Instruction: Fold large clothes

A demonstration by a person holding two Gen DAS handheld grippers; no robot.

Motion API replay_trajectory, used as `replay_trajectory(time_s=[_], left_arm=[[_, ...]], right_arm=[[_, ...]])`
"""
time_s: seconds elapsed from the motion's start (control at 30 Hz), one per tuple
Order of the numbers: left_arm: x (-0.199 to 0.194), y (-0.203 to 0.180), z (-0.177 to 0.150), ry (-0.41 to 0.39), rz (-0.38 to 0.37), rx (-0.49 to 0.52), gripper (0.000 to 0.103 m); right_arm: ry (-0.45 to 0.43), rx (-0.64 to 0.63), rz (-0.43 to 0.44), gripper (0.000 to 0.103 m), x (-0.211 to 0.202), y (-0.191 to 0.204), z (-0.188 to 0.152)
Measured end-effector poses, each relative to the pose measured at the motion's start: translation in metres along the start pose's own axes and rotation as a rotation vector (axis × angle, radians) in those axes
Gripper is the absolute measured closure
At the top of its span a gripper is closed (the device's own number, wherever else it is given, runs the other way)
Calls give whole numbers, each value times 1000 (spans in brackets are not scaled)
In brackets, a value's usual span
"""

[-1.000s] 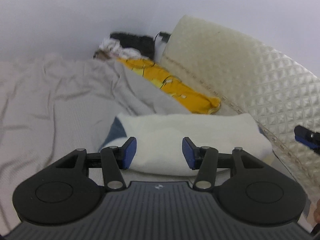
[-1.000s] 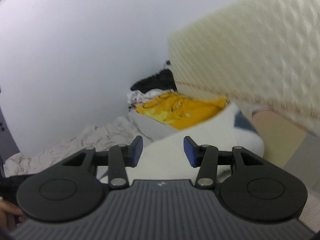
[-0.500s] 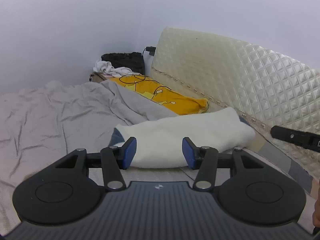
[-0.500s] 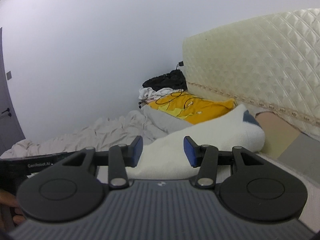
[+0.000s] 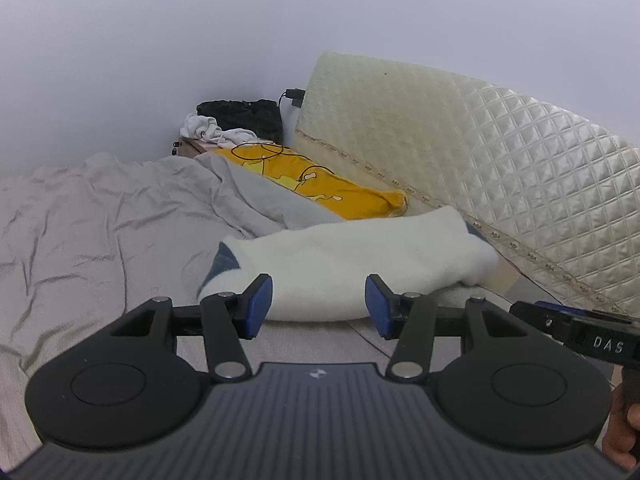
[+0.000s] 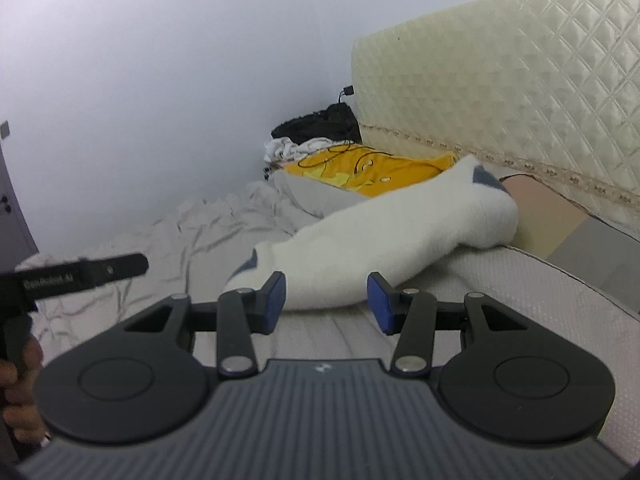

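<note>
Folded white fleece garment [image 5: 360, 256] with blue-grey patches lies on the bed just ahead of both grippers, its long side across their line of sight. Left gripper [image 5: 319, 306] hovers short of it, jaws apart and empty. Right gripper [image 6: 327, 303] does likewise, released, nothing between its blue pads [image 6: 276, 300]. Beyond the garment sit a yellow pillow [image 5: 320, 188] and crumpled grey bedsheet [image 5: 120, 216]; a quilted cream headboard [image 5: 500, 160] rises to the right.

Soft, even, rather dim light with a cool cast; shadows are faint. Both fisheye views bend at the edges, and the right view looks slightly hazier.
</note>
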State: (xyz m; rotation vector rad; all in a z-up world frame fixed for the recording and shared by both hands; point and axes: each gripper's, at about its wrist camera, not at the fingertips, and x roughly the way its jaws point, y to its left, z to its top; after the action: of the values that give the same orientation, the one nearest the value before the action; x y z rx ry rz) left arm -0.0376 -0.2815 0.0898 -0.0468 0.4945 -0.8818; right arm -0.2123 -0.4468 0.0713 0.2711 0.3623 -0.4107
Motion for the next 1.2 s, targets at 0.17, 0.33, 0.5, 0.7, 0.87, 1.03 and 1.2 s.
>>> replay_trajectory(time_s=[0.17,0.33,0.5,0.7,0.87,1.03,1.2], left_arm=[[-2,7,0,-8,10,-18,34],[-3,12,1,-7,6,-21,12],[-6,13,4,-3,38,14,1],[-14,15,7,-29,66,22,0],[-17,19,7,-27,66,6,0],[-19,19,7,-22,72,0,0],[-20,20,7,-18,75,2,0]], right_arm=[[-2,-21,-7,54,1,4,-3],[4,-37,-19,45,5,9,-2],[-5,-48,-37,38,6,13,-2],[-22,-53,-61,9,3,14,1],[-22,-80,-89,0,2,18,3],[-19,-74,-87,0,2,19,4],[-16,-75,-86,0,2,20,4]])
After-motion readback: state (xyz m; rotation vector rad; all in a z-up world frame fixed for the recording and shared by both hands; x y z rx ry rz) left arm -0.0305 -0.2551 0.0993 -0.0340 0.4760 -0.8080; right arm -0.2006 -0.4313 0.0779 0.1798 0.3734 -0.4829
